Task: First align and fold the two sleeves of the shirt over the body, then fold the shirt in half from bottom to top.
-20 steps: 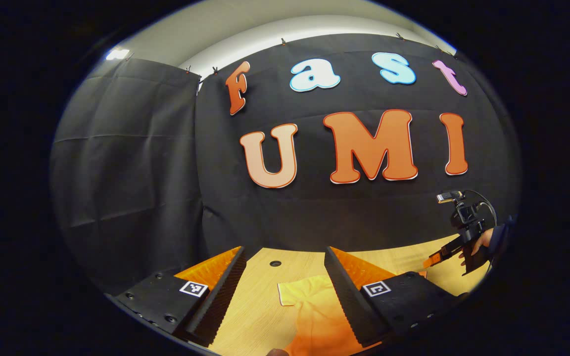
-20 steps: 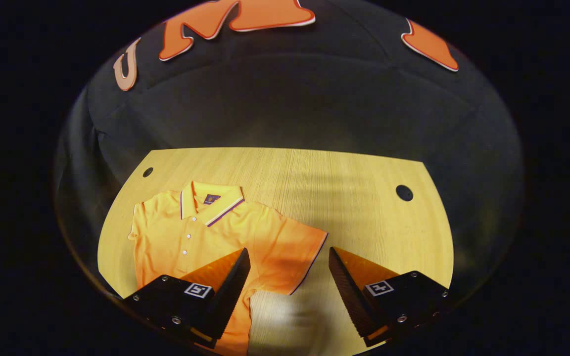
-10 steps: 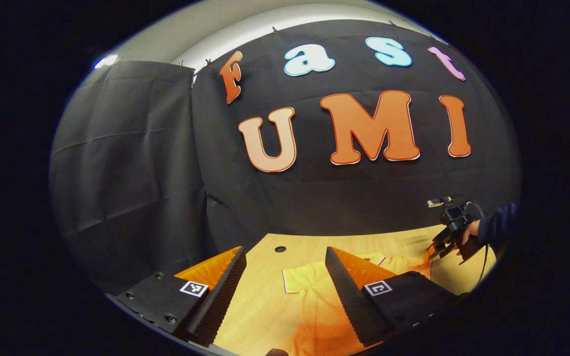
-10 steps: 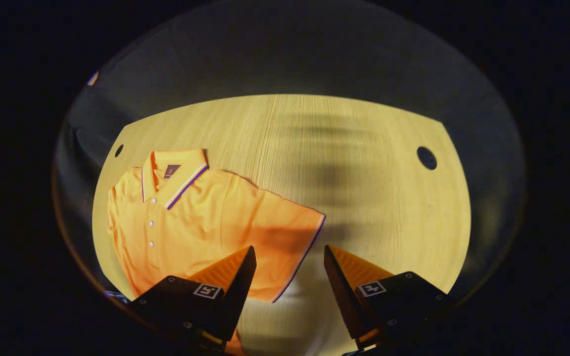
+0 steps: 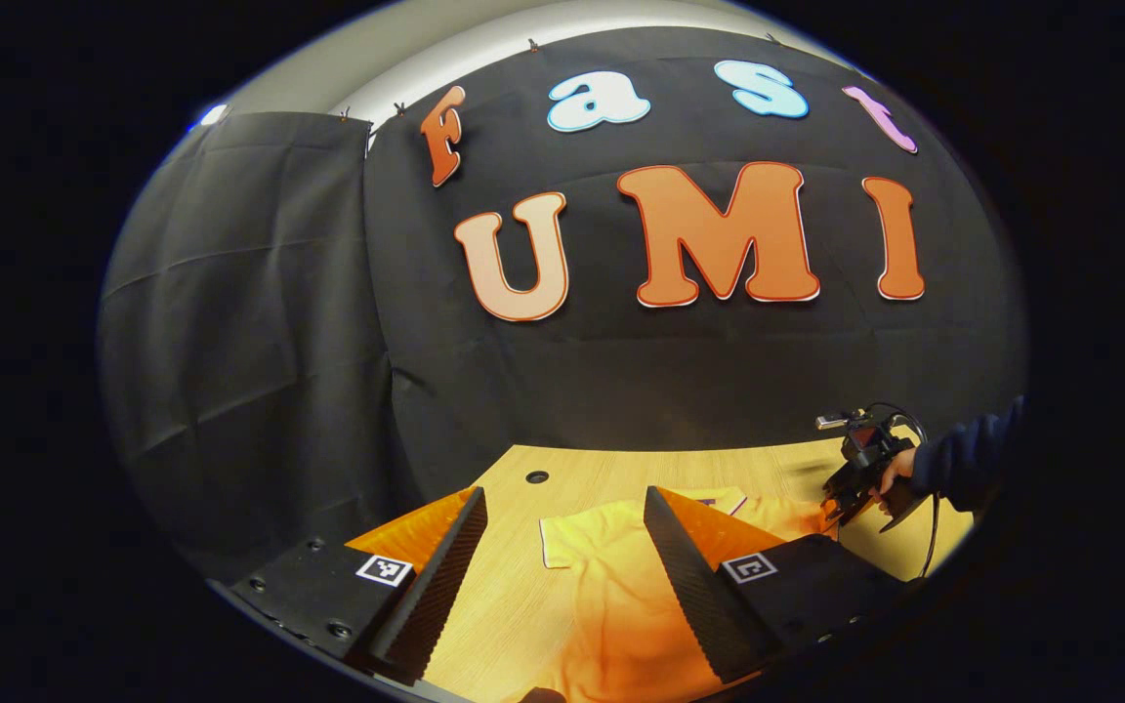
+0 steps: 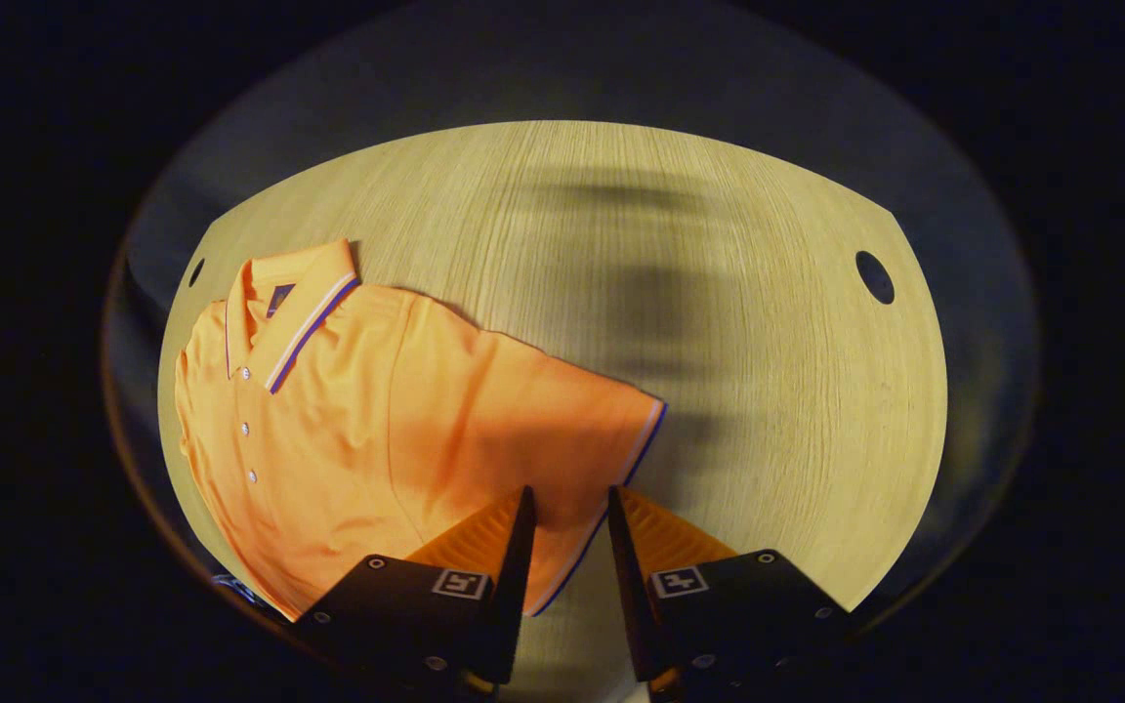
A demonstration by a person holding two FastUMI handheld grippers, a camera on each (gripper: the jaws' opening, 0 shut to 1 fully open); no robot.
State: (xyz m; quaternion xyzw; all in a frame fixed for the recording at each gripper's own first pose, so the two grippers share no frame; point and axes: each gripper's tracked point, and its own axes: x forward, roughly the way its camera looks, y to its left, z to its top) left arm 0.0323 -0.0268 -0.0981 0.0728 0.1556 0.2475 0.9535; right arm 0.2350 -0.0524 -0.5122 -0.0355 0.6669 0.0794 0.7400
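The orange shirt (image 6: 367,420) is lying face up on the wooden table (image 6: 738,322), collar toward the black cloth wall (image 5: 260,322). The right tool (image 6: 565,508) is narrowing around the sleeve hem (image 6: 639,444) (not yet pinching, I judge); it should bite the trim squarely. The left tool (image 5: 562,547) is hanging wide open, empty, over the other sleeve.

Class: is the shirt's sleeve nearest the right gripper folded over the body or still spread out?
Spread: the sleeve lies flat on the table, beside the body.
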